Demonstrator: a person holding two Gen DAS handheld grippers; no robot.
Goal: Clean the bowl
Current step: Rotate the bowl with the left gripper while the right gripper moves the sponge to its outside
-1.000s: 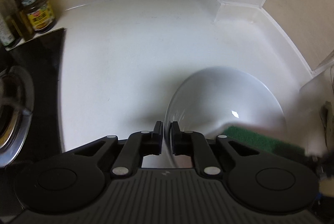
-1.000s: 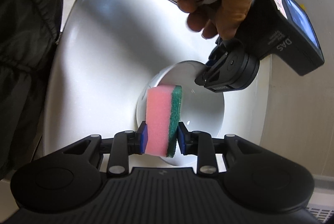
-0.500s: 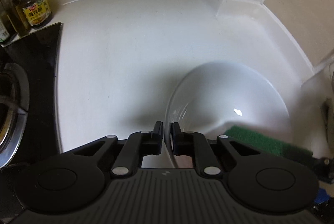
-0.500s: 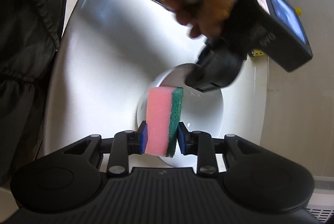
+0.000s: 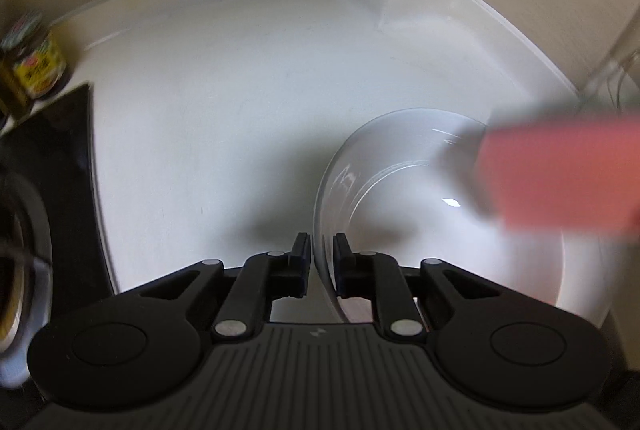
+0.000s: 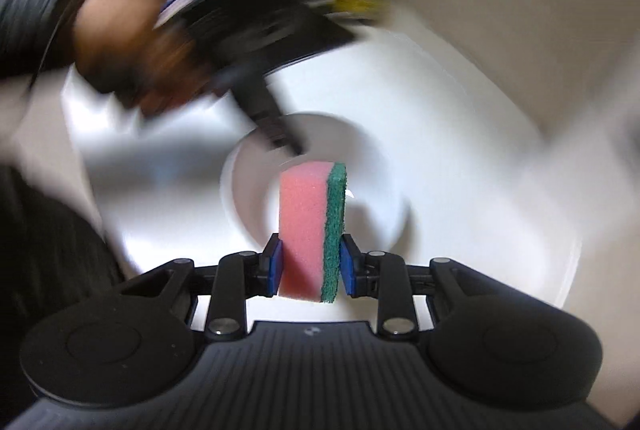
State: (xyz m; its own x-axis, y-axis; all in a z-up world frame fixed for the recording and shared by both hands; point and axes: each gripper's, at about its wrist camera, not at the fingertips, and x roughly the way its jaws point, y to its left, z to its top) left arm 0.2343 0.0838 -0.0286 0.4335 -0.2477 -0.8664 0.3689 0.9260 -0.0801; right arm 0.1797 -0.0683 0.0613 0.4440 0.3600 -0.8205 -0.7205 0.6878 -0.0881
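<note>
**Bowl held, sponge above it, wiping not finished**

On the white counter (image 5: 224, 117), the left gripper (image 5: 322, 262) stands at the 9 o'clock edge of the white bowl (image 5: 400, 213). The bowl's rim passes between its fingers, and the jaws are closing on this rim. At 10 o'clock of the left wrist view stands a blurred jar (image 5: 34, 65), well apart from the bowl. At 3 o'clock, the pink side of the sponge (image 6: 312, 226) shows as a smear over the bowl. The right gripper (image 6: 310, 264) is clamped firmly on this sponge and is above the bowl's inside. I judge the task is in the middle: the bowl looks free of dirt, but blur hides much, so more wiping may remain.
</note>
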